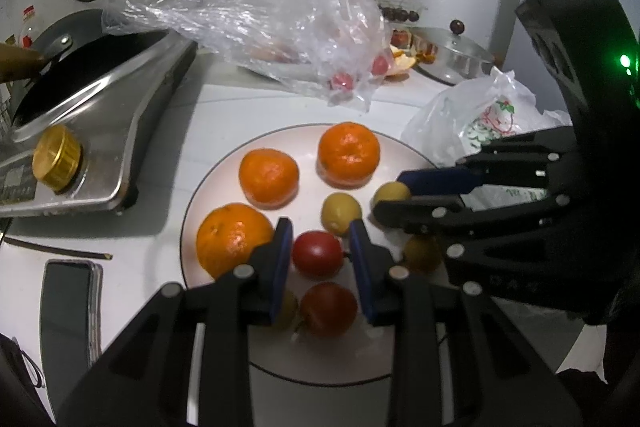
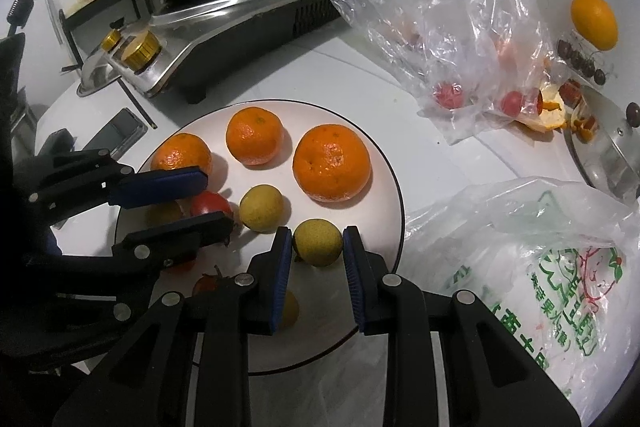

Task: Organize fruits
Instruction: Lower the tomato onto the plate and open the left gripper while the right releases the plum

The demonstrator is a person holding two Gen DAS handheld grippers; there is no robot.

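Left tongs point(image 1: 320, 255) clamp red fruit point(image 1: 317, 253) | right tongs point(image 2: 316, 247) clamp yellow-green fruit point(image 2: 318, 243) | plate point(image 2: 394, 183): three oranges point(image 2: 332, 163)

1. A round white plate point(image 2: 394, 187) with a thin dark rim lies flat on the white surface point(image 2: 328, 67) and carries the fruit.
2. Three orange mandarins sit apart along its far side; the largest mandarin point(image 2: 331, 163) is nearest the rim.
3. Two small yellow-green fruits lie near the middle: one yellow-green fruit point(image 2: 261, 207) just beside the other point(image 2: 318, 243).
4. A red fruit point(image 1: 317, 253) and a second red fruit point(image 1: 329, 308) with a short stem lie close together at the near side.
5. A clear plastic bag point(image 2: 440, 7) beyond the plate holds more small red fruit.
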